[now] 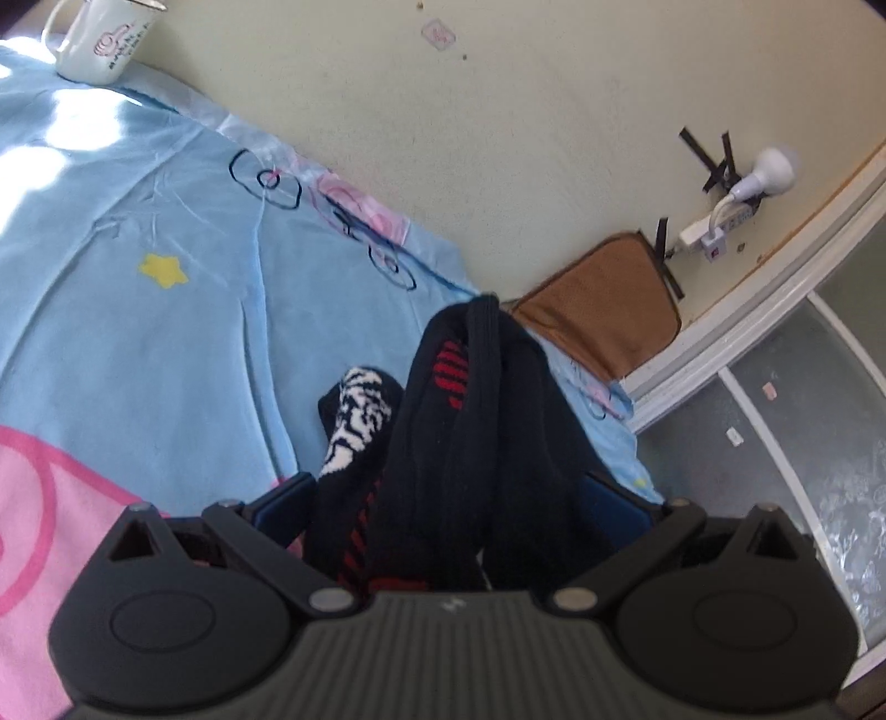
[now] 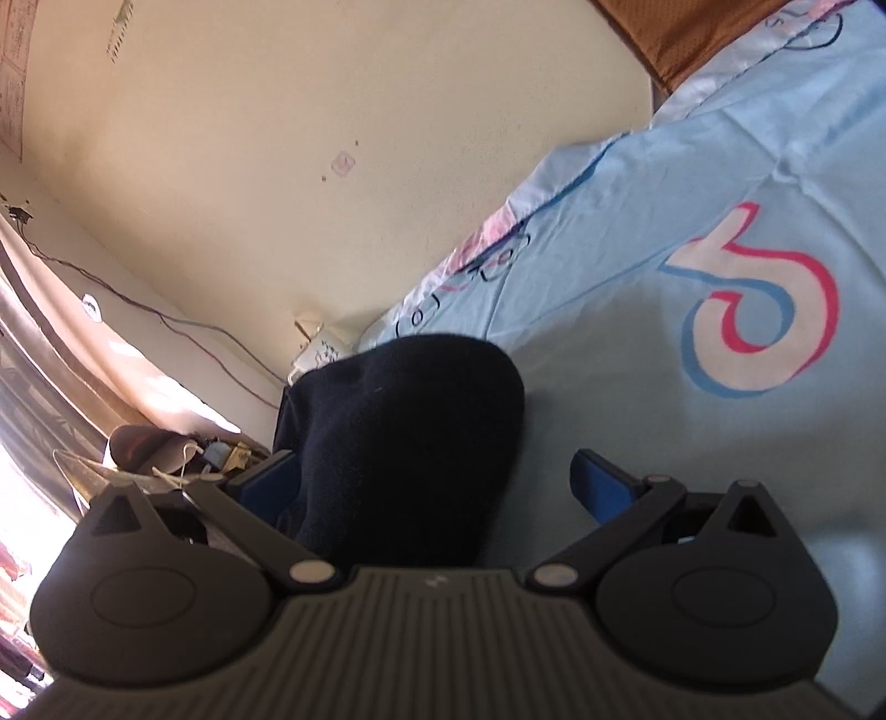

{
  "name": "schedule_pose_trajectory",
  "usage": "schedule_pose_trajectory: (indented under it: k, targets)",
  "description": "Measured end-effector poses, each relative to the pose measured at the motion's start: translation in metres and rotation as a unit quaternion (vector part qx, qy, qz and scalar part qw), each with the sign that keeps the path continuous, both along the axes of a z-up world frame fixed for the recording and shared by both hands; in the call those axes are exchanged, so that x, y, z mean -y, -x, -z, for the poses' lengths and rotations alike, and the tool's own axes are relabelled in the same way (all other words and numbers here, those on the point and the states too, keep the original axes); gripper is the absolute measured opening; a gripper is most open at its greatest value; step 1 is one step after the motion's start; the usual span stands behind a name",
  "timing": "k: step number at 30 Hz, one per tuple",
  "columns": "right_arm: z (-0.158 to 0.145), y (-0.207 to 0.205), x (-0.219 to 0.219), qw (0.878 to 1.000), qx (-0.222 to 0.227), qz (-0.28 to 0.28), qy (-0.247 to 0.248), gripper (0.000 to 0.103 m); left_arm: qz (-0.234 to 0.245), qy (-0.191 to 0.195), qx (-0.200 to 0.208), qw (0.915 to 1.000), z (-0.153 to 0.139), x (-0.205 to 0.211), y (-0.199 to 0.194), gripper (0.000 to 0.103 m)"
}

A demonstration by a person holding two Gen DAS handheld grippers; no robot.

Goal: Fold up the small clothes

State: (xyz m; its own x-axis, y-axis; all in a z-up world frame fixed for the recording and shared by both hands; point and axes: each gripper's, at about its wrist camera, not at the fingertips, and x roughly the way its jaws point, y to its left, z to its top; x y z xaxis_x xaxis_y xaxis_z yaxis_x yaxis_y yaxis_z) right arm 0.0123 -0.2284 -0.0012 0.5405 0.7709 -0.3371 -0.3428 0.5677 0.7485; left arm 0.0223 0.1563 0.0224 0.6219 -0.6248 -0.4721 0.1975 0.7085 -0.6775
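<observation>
In the left wrist view, a bundle of black socks with red stripes (image 1: 487,421) reaches forward from between the blue fingers (image 1: 285,498) of my left gripper (image 1: 451,498). The jaws stand wide apart and the bundle fills the gap. A black-and-white patterned sock (image 1: 360,421) lies against the bundle's left side. In the right wrist view, a rounded black sock end (image 2: 404,432) sits between the fingers of my right gripper (image 2: 434,487). It leans on the left finger (image 2: 266,482), and bare sheet shows before the right finger (image 2: 603,482). Everything rests over a light blue printed bedsheet (image 1: 138,332).
A white enamel mug (image 1: 105,39) stands on the bed's far left corner. A brown cushion (image 1: 603,310) leans on the cream wall beside a power strip with a plug (image 1: 720,221). A frosted glass door (image 1: 775,443) is at the right. Cluttered items (image 2: 166,448) lie beyond the bed.
</observation>
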Motion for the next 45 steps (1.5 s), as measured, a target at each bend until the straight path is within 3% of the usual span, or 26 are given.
schedule_pose_trajectory:
  k: [4,6,8,10,13,18,21,25,27,32,37,45]
  targets:
    - [-0.007,-0.006,-0.049,0.995,0.016,-0.079,0.06,0.102,0.024,-0.04,0.017,0.9988,0.005,0.019,0.006,0.102]
    - [-0.012,-0.006,-0.06,0.994,0.028,-0.074,0.08,0.097,-0.004,-0.03,0.011,0.9995,0.007,0.014,0.006,0.091]
    - [-0.018,-0.008,-0.059,0.993,0.047,-0.058,0.095,0.065,0.003,0.017,-0.012,0.9998,0.008,0.008,-0.004,0.091]
    - [-0.03,-0.008,-0.057,0.99,0.091,-0.054,0.098,0.059,0.011,0.021,-0.009,0.9997,-0.002,0.013,-0.018,0.092]
    - [-0.05,-0.023,-0.057,0.979,0.168,-0.03,0.113,0.056,0.022,-0.019,0.04,0.9988,-0.033,0.03,-0.047,0.098]
    - [-0.063,-0.093,-0.041,0.979,0.193,0.007,0.071,0.056,0.009,-0.045,0.097,0.9942,-0.065,0.045,-0.117,0.098]
    - [-0.05,-0.137,-0.044,0.98,0.177,0.014,0.085,0.056,-0.014,-0.051,0.083,0.9952,-0.05,0.052,-0.167,0.099]
    - [-0.006,-0.192,-0.055,0.989,0.081,0.018,0.118,0.062,-0.048,-0.075,0.006,0.996,-0.002,0.058,-0.216,0.098]
    - [-0.001,-0.2,-0.05,0.994,0.047,0.026,0.09,0.066,-0.058,-0.082,0.017,0.9948,0.007,0.059,-0.214,0.101]
    - [-0.007,-0.184,-0.044,0.991,0.054,0.042,0.113,0.074,-0.076,-0.122,0.012,0.9896,-0.007,0.066,-0.191,0.102]
    - [-0.023,-0.131,-0.034,0.978,0.083,0.118,0.152,0.08,-0.114,-0.213,0.044,0.9693,-0.026,0.079,-0.135,0.103]
    - [-0.017,-0.03,-0.017,0.97,0.094,0.135,0.177,0.083,-0.152,-0.262,0.032,0.9526,-0.025,0.092,-0.058,0.103]
